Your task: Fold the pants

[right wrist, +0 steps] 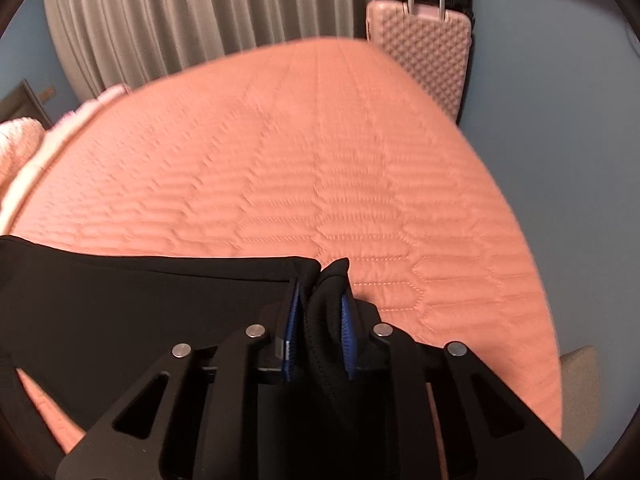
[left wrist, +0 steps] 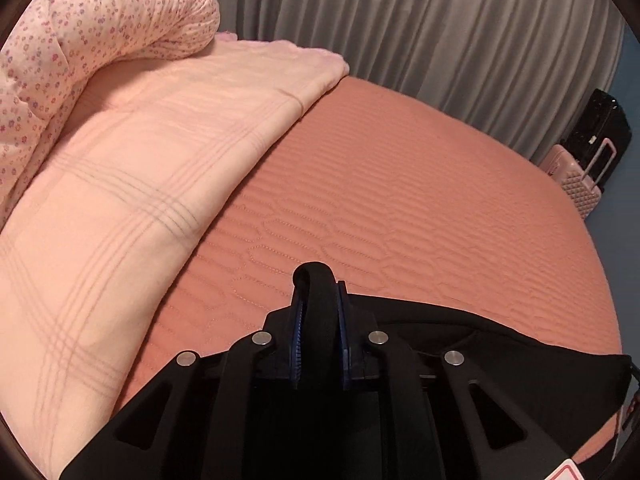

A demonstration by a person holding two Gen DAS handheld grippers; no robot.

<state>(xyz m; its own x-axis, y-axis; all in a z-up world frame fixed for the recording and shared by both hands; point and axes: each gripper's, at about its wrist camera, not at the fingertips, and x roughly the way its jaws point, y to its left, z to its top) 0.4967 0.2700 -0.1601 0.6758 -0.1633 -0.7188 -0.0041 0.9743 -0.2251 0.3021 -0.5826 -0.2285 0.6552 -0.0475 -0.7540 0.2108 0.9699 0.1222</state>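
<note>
The black pants [left wrist: 500, 344] hang stretched between my two grippers above the orange quilted bed [left wrist: 380, 184]. My left gripper [left wrist: 319, 300] is shut on a bunched fold of the black fabric, which pokes out past the blue pads [left wrist: 298, 332]. The cloth runs off to the right from it. My right gripper [right wrist: 320, 300] is shut on another bunched edge of the pants [right wrist: 140, 308], and the cloth spreads to the left from it. The lower part of the pants is hidden under the gripper bodies.
A pale pink striped blanket [left wrist: 132, 184] and a floral duvet [left wrist: 92, 28] lie along the left of the bed. Grey curtains [left wrist: 440, 32] hang behind. A pink suitcase [right wrist: 424, 48] and a black one [left wrist: 600, 136] stand past the bed's far corner. The bed edge [right wrist: 532, 280] drops off at right.
</note>
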